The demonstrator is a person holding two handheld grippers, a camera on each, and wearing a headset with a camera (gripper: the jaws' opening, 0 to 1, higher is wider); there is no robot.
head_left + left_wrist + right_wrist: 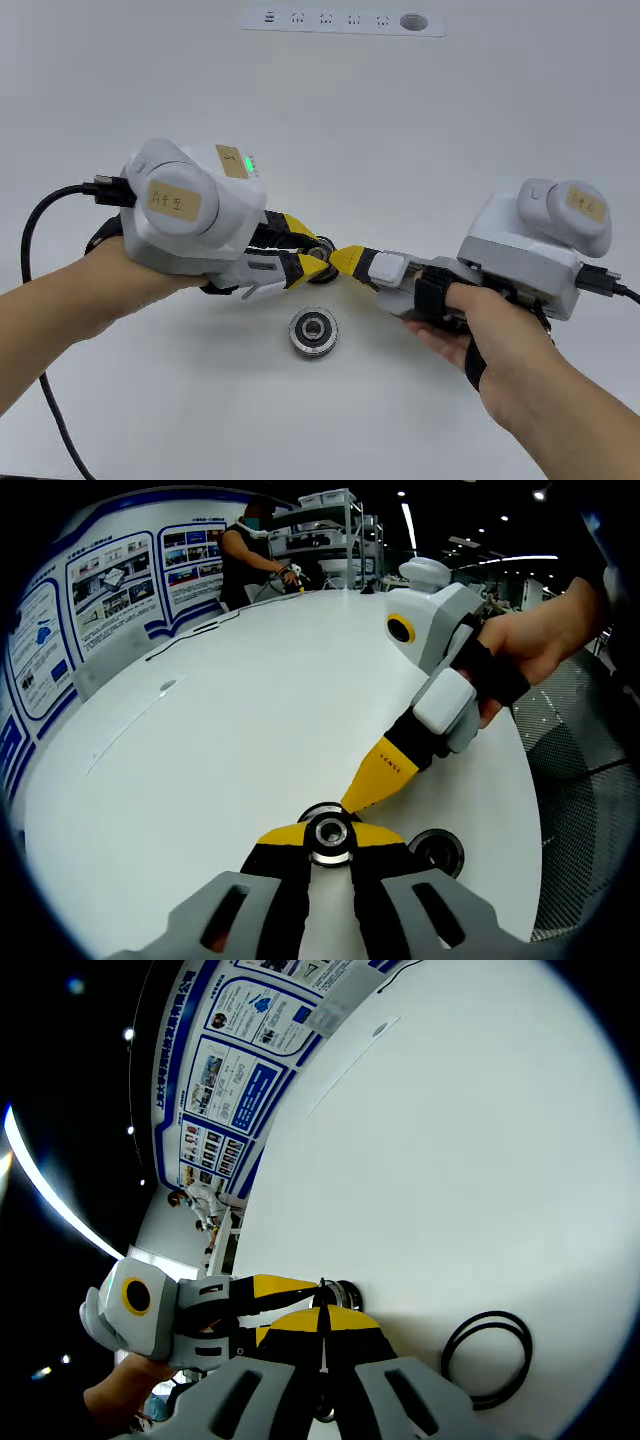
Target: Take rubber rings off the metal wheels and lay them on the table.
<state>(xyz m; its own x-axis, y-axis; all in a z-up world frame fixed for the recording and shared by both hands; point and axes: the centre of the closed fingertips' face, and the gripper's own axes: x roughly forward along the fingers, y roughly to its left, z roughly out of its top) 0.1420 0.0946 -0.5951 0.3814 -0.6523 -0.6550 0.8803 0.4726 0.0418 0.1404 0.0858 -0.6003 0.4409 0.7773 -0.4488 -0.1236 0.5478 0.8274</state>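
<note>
Head view: small silver metal wheel (321, 254) clamped in left gripper (312, 258) jaws; second wheel (314, 331) lying on white desk (420, 130).
Left gripper view: clamped wheel touched by right gripper (375, 778) tip.
Right gripper view: own jaws closed together; black rubber rings (487, 1358) lying on desk.

White rounded left claw (316, 262) and right claw (340, 258), yellow-black tips (305, 268), tan labels (174, 201), black cables (40, 215), wrist straps (437, 296).

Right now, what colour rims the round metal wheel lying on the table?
Black, on that wheel; clearest in head view.

Obstacles: wheel (314, 331), rings (490, 1317) on tbl (450, 130)
</note>
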